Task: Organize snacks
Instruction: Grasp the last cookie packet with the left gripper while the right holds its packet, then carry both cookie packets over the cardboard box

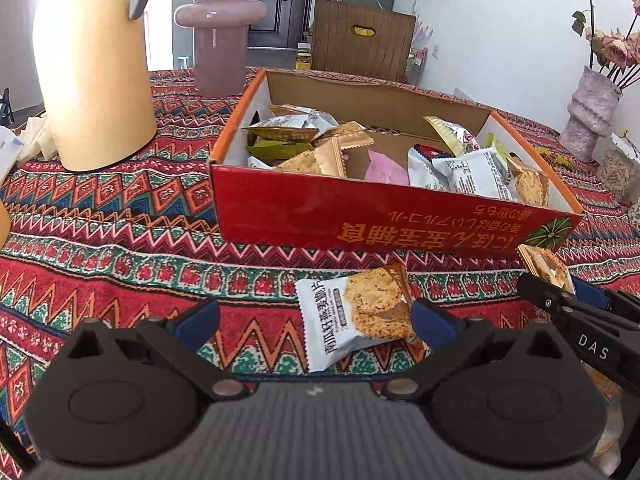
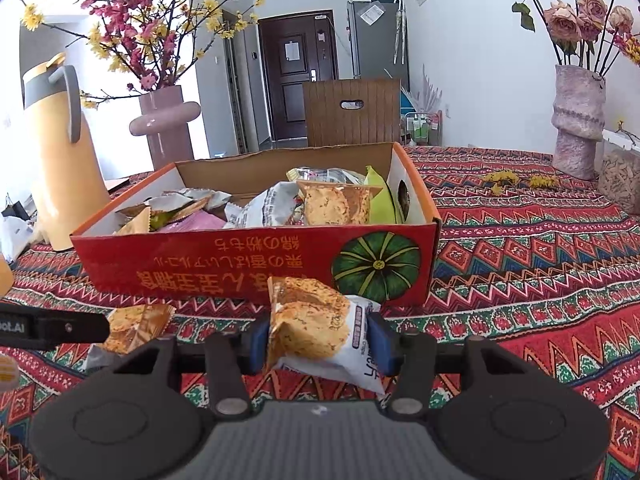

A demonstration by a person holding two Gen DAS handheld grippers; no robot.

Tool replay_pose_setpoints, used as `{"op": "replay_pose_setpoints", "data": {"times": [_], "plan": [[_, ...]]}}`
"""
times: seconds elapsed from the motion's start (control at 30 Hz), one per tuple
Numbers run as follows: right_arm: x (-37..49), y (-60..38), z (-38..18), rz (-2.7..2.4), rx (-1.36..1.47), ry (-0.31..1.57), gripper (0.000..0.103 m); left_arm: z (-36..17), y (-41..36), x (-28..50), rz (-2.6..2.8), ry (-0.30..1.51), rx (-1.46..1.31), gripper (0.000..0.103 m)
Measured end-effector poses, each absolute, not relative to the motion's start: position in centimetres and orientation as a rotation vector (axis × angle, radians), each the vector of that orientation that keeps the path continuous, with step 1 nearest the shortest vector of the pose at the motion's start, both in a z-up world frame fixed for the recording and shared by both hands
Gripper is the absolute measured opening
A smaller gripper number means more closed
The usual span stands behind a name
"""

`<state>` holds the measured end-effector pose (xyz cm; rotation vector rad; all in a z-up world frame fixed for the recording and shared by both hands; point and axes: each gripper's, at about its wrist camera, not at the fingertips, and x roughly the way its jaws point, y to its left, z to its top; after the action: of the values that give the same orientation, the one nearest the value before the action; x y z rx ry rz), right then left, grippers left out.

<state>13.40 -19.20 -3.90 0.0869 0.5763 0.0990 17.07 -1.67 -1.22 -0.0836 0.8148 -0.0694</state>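
A red cardboard box [image 1: 380,220] [image 2: 240,264] stands on the patterned tablecloth, with several snack packets inside. My left gripper [image 1: 316,322] is open just in front of it. A white cookie packet [image 1: 352,312] lies flat on the cloth between its blue pads, close to the right one. My right gripper [image 2: 320,342] is shut on another cookie packet [image 2: 316,328], held above the cloth before the box's front wall. In the left wrist view the right gripper [image 1: 560,284] shows at the right edge with its packet [image 1: 544,264]. The lying packet [image 2: 132,328] also shows in the right wrist view beside a black finger [image 2: 60,326].
A tall yellow jug [image 1: 92,72] [image 2: 60,152] and a pink vase [image 1: 220,40] [image 2: 168,128] stand left of and behind the box. A rough grey-pink vase [image 1: 588,116] [image 2: 576,120] with roses is at the far right. A wooden chair back [image 2: 352,112] rises behind the table.
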Motion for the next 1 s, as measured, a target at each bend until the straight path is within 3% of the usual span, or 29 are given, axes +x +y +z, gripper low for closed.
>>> {"op": "replay_pose_setpoints", "data": {"times": [0.3,0.33,0.47,0.6,0.77,1.0], "plan": [[13.7,-19.1,-4.4,0.134,0.103,0.602,0.05,-2.7,-3.4,18.9,-0.075,0.869,-0.075,0.102],[13.7,-19.0,-4.4,0.136,0.103,0.603,0.05,-2.8,-3.5,19.0,-0.071,0.872,-0.075,0.1],[13.8,-18.9,-4.4,0.141,0.099,0.605,0.05,-2.7,-3.6,19.0,-0.067,0.859,-0.063,0.072],[13.7,-18.8,-4.5,0.139,0.093,0.603,0.05,-2.5,-3.5,18.8,-0.083,0.849,-0.074,0.061],[13.6,-18.7,-4.4,0.134,0.082,0.593,0.05,-2.1,-3.4,18.2,-0.095,0.827,-0.07,0.052],[12.7,-18.2,-3.6,0.139,0.055,0.556,0.05,-0.9,-3.3,17.2,-0.107,0.776,-0.061,0.051]]}}
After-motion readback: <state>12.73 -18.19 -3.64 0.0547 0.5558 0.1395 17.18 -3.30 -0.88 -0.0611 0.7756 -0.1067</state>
